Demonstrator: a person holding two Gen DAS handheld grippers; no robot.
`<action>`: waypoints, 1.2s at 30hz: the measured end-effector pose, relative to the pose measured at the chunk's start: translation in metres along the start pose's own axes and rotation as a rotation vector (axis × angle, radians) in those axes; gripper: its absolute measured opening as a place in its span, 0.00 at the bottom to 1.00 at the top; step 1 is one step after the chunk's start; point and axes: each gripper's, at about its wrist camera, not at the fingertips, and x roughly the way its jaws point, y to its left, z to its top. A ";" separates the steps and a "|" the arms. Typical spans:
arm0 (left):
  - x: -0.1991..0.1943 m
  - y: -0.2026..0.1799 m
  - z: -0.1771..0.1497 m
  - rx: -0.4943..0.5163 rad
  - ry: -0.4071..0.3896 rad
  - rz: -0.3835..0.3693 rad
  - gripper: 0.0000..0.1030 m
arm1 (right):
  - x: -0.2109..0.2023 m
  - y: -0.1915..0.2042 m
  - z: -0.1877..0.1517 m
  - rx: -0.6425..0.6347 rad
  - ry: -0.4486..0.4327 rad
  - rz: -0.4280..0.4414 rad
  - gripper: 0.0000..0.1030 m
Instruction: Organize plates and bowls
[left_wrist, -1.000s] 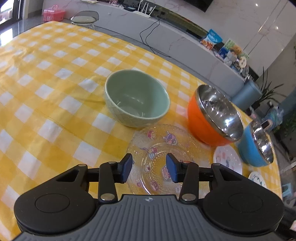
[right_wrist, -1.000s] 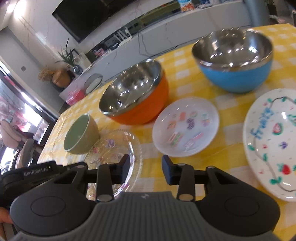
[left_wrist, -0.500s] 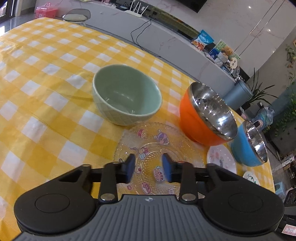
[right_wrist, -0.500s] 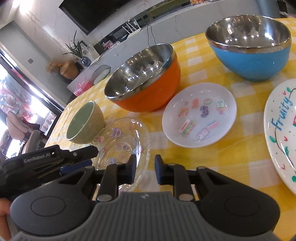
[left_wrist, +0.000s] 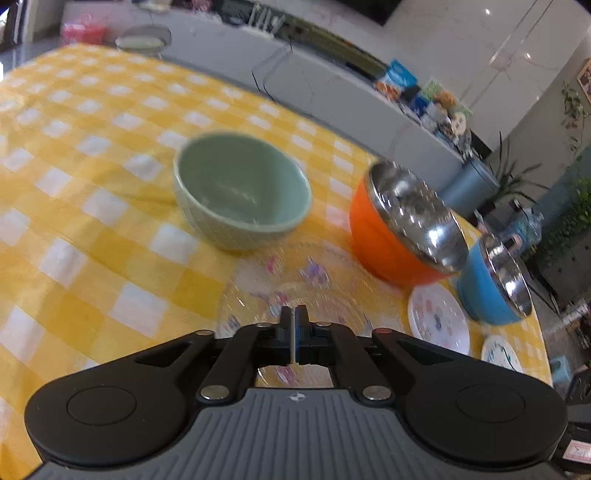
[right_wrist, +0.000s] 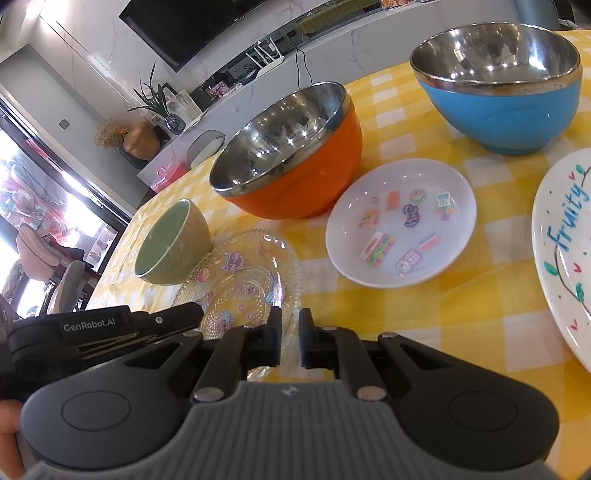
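A clear glass plate (left_wrist: 325, 280) with cartoon stickers lies on the yellow checked tablecloth (left_wrist: 92, 184), right under my left gripper (left_wrist: 294, 312), which is shut with nothing between its pads. Behind the plate stand a green bowl (left_wrist: 242, 195), an orange steel-lined bowl (left_wrist: 402, 229) and a blue one (left_wrist: 491, 280). My right gripper (right_wrist: 290, 314) hovers over the glass plate's (right_wrist: 247, 280) near right rim. Its jaws are closing, almost together, and hold nothing. The left gripper (right_wrist: 195, 312) reaches in from the left beside it.
A small white sticker plate (right_wrist: 400, 221) lies right of the glass plate, and a larger "Fruity" plate (right_wrist: 561, 243) at the far right. A grey counter (left_wrist: 332, 92) with snack packets runs behind the table. A hand (right_wrist: 7, 424) shows at the lower left.
Both grippers' jaws have come together from well apart. Neither hand has shifted much, and the dishes lie where they were.
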 end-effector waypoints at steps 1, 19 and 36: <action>-0.003 0.001 0.001 -0.004 -0.019 0.008 0.07 | 0.000 0.000 0.000 0.000 -0.001 0.000 0.07; -0.002 0.011 0.005 0.015 -0.083 0.145 0.44 | -0.001 -0.001 -0.001 -0.010 -0.003 0.000 0.08; 0.004 0.002 -0.002 0.106 -0.026 0.162 0.15 | -0.004 0.000 -0.003 -0.017 -0.021 -0.001 0.07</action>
